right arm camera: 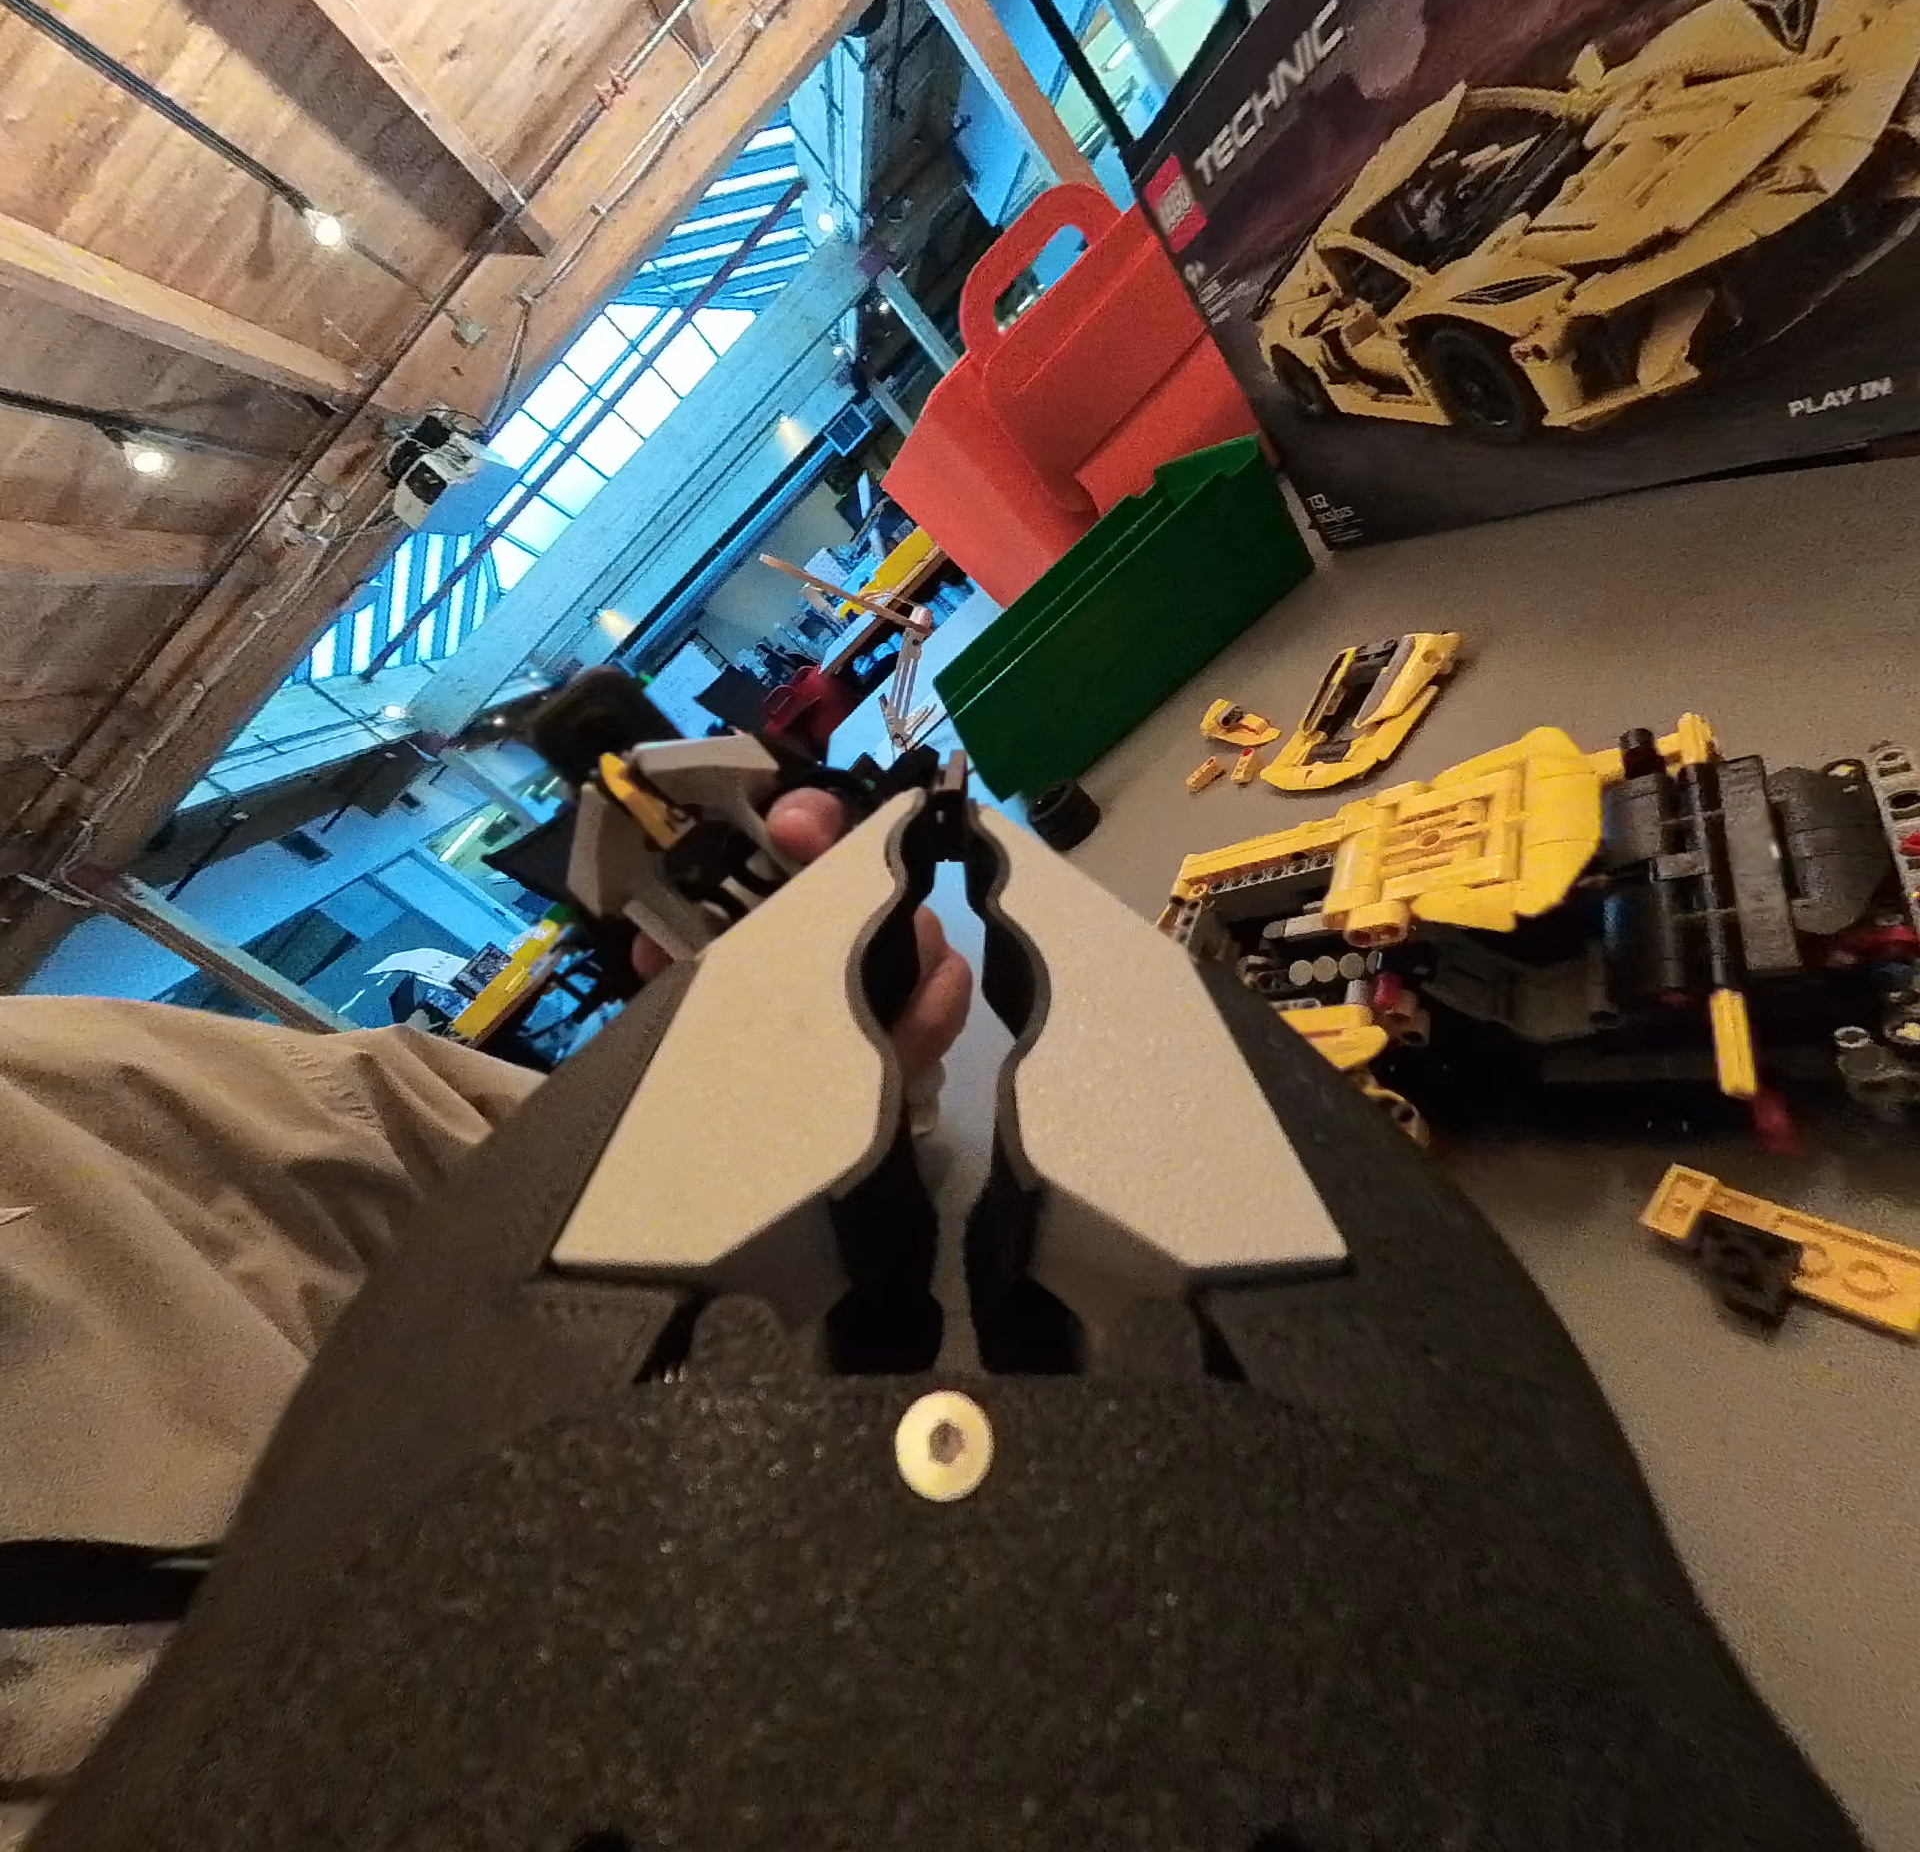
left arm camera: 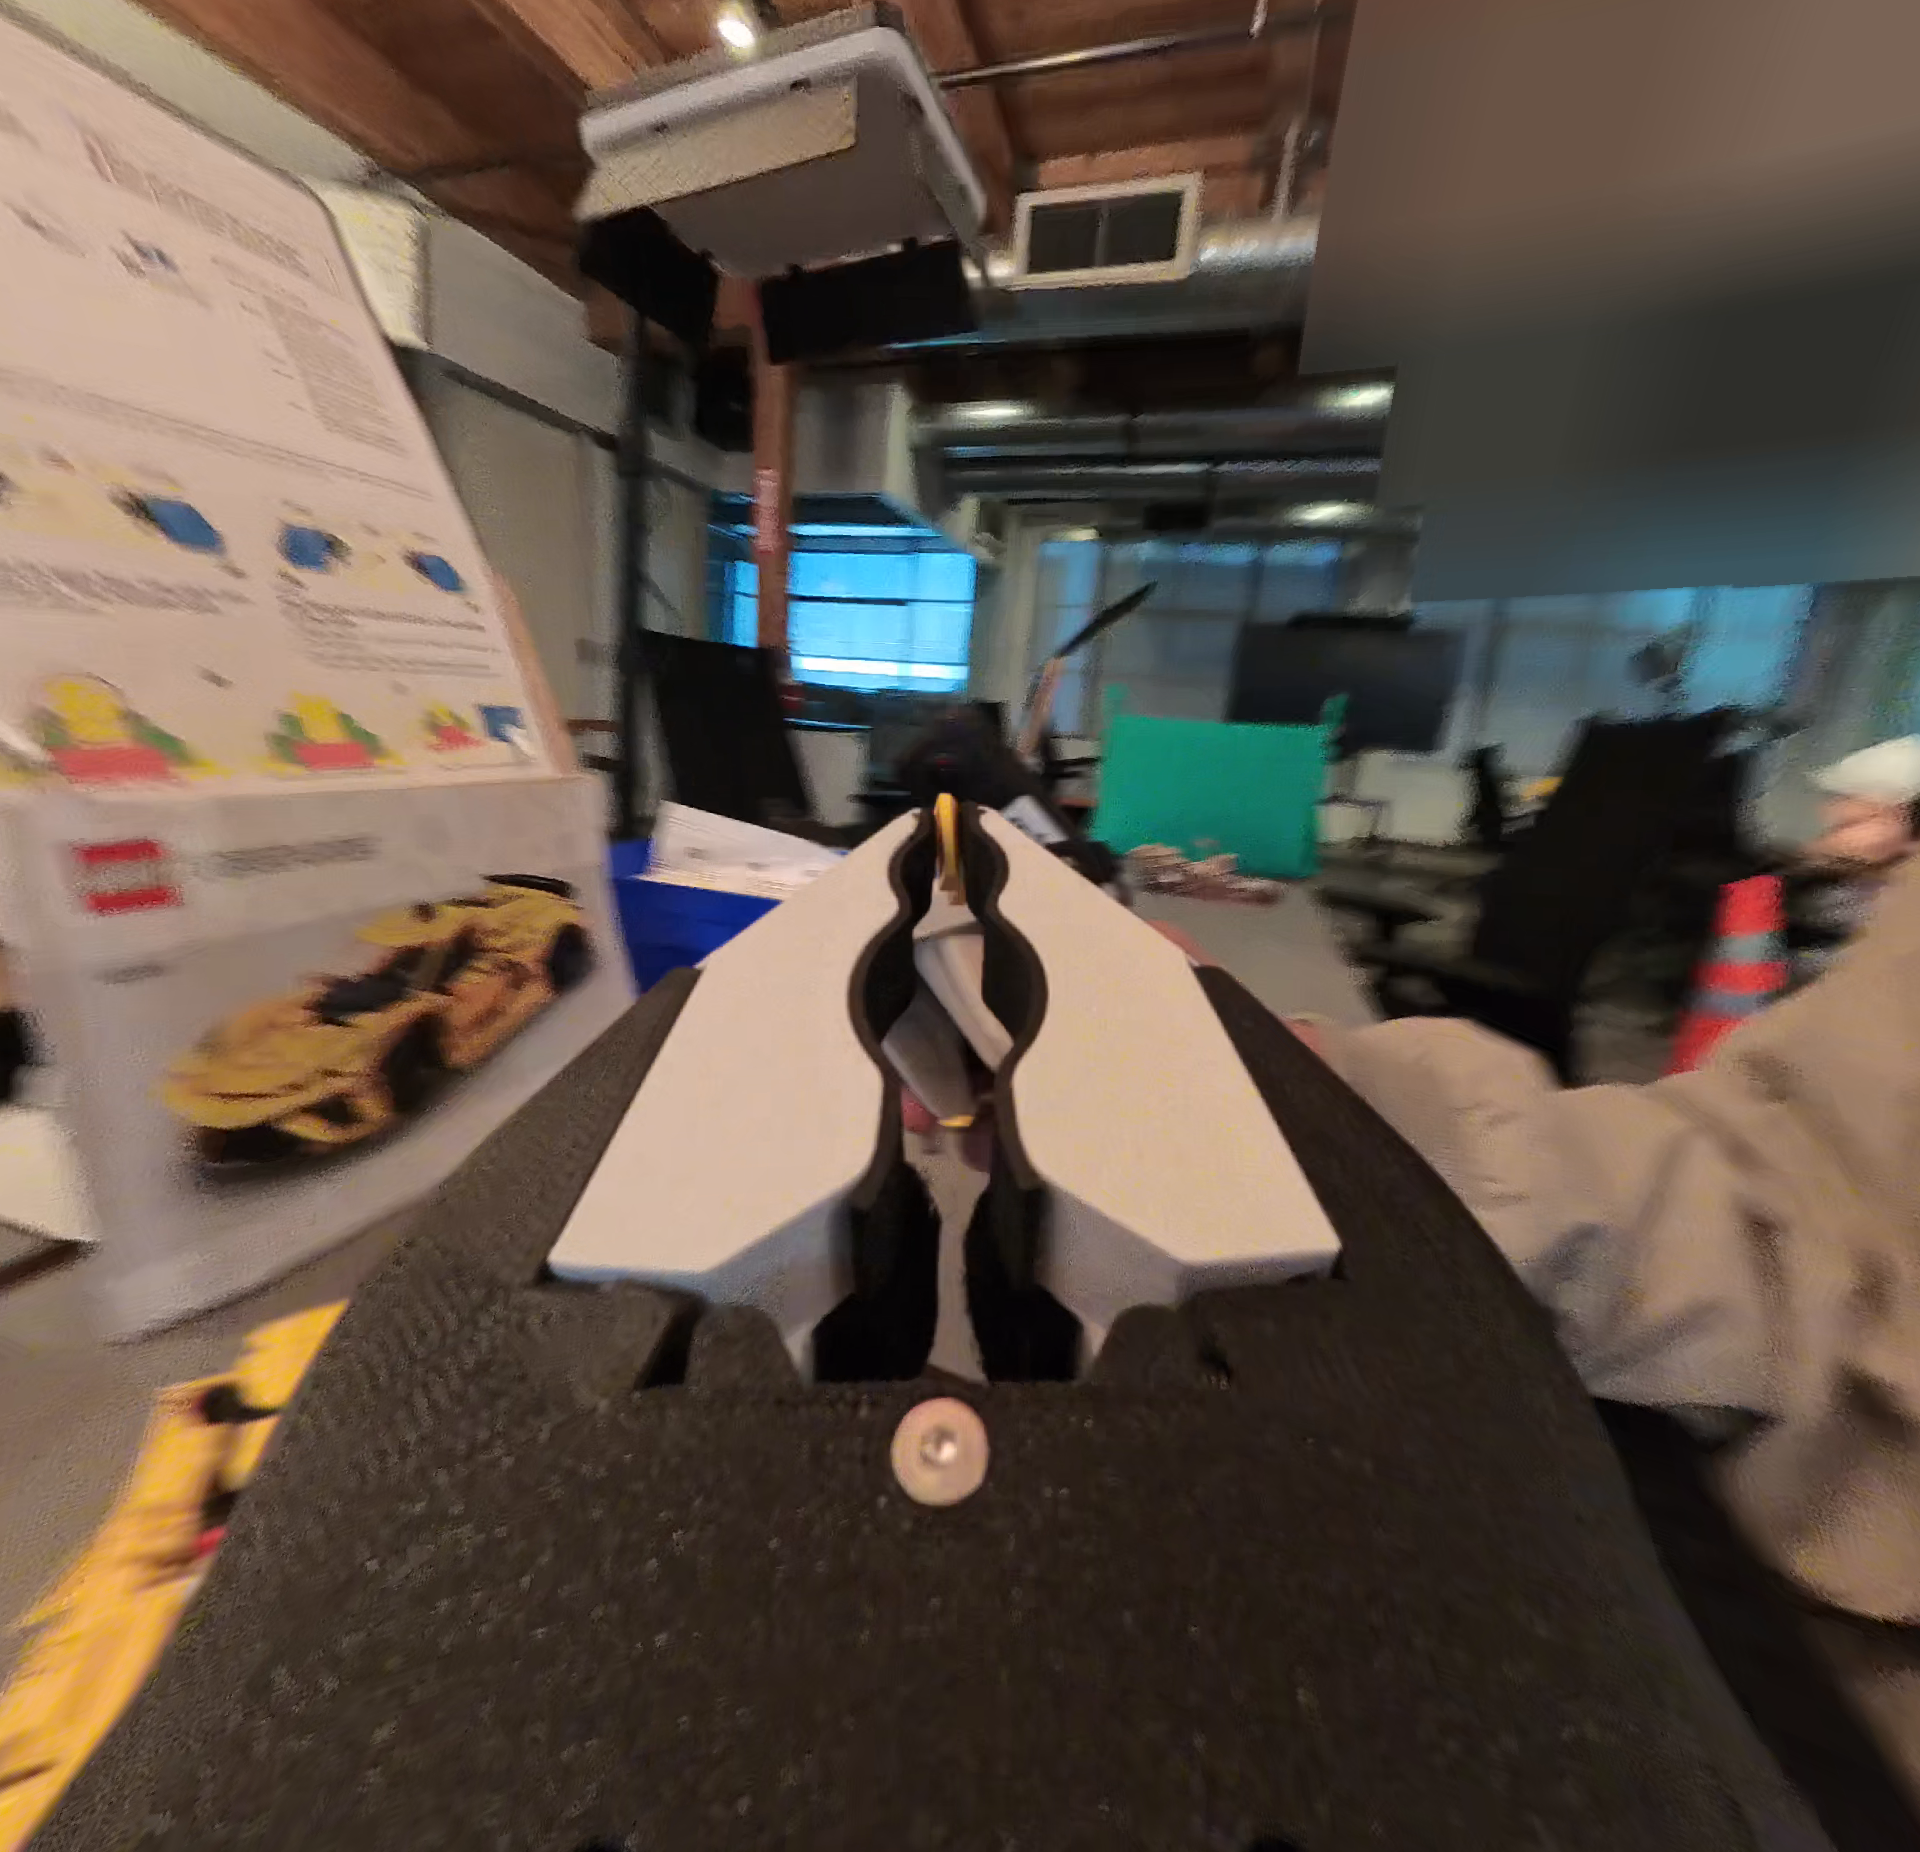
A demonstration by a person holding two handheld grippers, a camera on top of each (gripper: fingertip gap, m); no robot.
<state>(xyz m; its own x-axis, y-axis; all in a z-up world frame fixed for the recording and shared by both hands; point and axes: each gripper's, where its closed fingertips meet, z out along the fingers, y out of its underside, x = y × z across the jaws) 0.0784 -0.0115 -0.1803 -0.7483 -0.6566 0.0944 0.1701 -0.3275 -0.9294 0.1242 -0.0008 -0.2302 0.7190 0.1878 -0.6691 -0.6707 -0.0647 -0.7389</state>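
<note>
My left gripper (left arm camera: 948,834) is shut on a small yellow brick piece (left arm camera: 945,857) at its fingertips and held up in the air. It also shows in the right wrist view (right arm camera: 665,826), with the yellow piece (right arm camera: 636,803) between its grey fingers and a person's hand (right arm camera: 821,826) behind it. My right gripper (right arm camera: 948,810) is shut on a small black brick piece (right arm camera: 948,786) at its tips, close to the left gripper. A partly built yellow and black toy car (right arm camera: 1507,867) lies on the grey table (right arm camera: 1558,597) to the right.
Loose yellow parts (right arm camera: 1361,706), a yellow plate with a black piece (right arm camera: 1787,1257) and a black wheel (right arm camera: 1065,815) lie on the table. A green tray (right arm camera: 1122,618), a red case (right arm camera: 1060,400) and the car's box (right arm camera: 1558,244) stand behind. A printed sheet (left arm camera: 208,452) and a white box (left arm camera: 312,971) stand left. A sleeve (left arm camera: 1662,1231) is right. My right fingertips sit around 7 cm from my left ones.
</note>
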